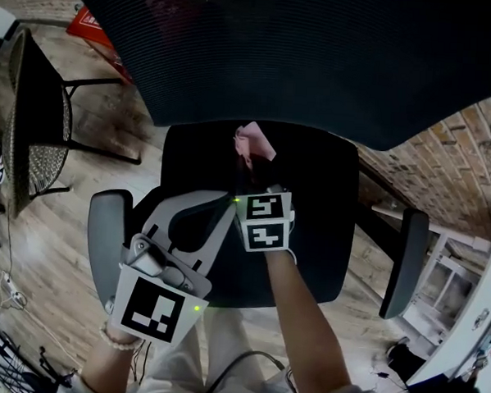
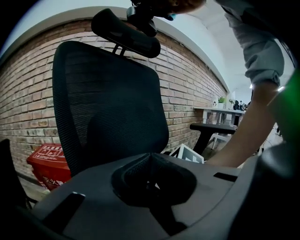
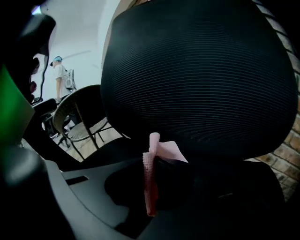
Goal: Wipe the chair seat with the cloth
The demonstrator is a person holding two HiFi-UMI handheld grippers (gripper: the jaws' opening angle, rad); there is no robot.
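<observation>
A black office chair fills the head view, its seat point(image 1: 319, 204) below the mesh backrest point(image 1: 318, 56). My right gripper point(image 1: 252, 162) is shut on a pink cloth point(image 1: 251, 140) and holds it over the back middle of the seat, close to the backrest. The right gripper view has the cloth point(image 3: 151, 180) hanging folded between the jaws, with the backrest point(image 3: 197, 75) just behind. My left gripper point(image 1: 228, 202) hovers over the seat's front left, jaws together and holding nothing. In the left gripper view its pads point(image 2: 150, 164) meet, facing the backrest point(image 2: 112, 103).
Grey armrests flank the seat at left point(image 1: 106, 235) and right point(image 1: 405, 262). A wire-mesh chair point(image 1: 36, 123) and a red box point(image 1: 94, 27) stand on the wooden floor to the left. A brick wall point(image 1: 453, 153) and white furniture point(image 1: 439, 259) are at the right. A person point(image 3: 60, 77) stands far off.
</observation>
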